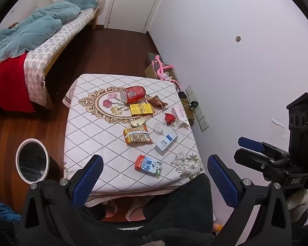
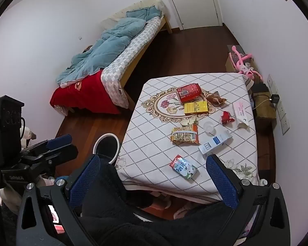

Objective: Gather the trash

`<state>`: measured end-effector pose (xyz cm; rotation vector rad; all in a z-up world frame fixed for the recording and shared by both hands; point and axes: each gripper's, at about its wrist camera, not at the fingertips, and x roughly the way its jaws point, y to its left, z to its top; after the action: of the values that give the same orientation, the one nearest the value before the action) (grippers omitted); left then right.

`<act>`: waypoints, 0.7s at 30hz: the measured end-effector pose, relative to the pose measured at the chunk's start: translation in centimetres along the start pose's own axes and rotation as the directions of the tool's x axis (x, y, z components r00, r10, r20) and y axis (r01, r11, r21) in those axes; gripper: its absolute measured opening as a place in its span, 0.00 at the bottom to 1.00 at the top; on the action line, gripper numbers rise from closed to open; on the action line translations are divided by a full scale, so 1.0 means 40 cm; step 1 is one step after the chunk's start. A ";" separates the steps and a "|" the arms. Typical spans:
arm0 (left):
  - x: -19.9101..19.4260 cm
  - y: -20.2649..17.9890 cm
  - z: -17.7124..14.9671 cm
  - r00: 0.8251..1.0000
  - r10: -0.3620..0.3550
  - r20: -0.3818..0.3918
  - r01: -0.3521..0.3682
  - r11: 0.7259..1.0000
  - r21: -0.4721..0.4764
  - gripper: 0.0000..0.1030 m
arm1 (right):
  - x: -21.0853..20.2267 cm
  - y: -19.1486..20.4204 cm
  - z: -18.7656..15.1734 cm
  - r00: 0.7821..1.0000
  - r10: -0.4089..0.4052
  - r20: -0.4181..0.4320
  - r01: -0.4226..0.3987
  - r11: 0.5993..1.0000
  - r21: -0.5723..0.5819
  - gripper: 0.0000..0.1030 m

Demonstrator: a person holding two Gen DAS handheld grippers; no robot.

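Observation:
Trash lies on a small table (image 1: 88, 127) with a white patterned cloth: a red can (image 1: 133, 94) on its side, a yellow box (image 1: 141, 109), a brown wrapper (image 1: 157, 101), a red crumpled wrapper (image 1: 170, 118), an orange snack bag (image 1: 137, 135), a white and blue box (image 1: 166, 143) and a milk carton (image 1: 148, 165). A white-rimmed bin (image 1: 32, 160) stands on the floor left of the table. My left gripper (image 1: 154, 176) is open and empty, above the table's near edge. My right gripper (image 2: 152, 176) is open and empty, near the milk carton (image 2: 183, 167); the bin (image 2: 106, 147) shows at its left.
A bed (image 1: 41, 37) with a blue quilt and red blanket stands at the far left. A door (image 1: 131, 2) is at the back. A pink toy (image 1: 162, 69), boxes and a power strip (image 1: 197, 108) lie along the right wall. Dark wood floor lies between bed and table.

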<state>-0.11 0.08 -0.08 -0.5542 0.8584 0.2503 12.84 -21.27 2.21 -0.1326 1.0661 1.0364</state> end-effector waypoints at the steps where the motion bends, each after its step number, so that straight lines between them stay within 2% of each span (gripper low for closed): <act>1: -0.001 0.001 -0.001 1.000 -0.002 0.000 0.002 1.000 -0.002 1.00 | 0.001 0.000 0.002 1.000 0.000 0.000 0.000 1.000 -0.001 1.00; 13: 0.032 0.008 -0.018 1.000 -0.003 -0.009 0.003 1.000 0.003 1.00 | 0.014 0.011 0.003 1.000 -0.002 -0.009 0.002 1.000 -0.007 1.00; 15: 0.036 0.009 -0.022 1.000 0.000 -0.007 0.000 1.000 0.005 1.00 | 0.017 -0.011 0.008 1.000 -0.003 -0.008 0.003 1.000 -0.008 1.00; 21: 0.018 0.002 -0.005 1.000 0.002 -0.013 -0.002 1.000 0.011 1.00 | 0.033 0.001 0.009 1.000 -0.008 -0.024 0.007 1.000 -0.021 1.00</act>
<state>0.19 0.03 -0.75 -0.5453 0.8721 0.2438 13.17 -20.22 1.40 -0.1658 1.0757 1.0418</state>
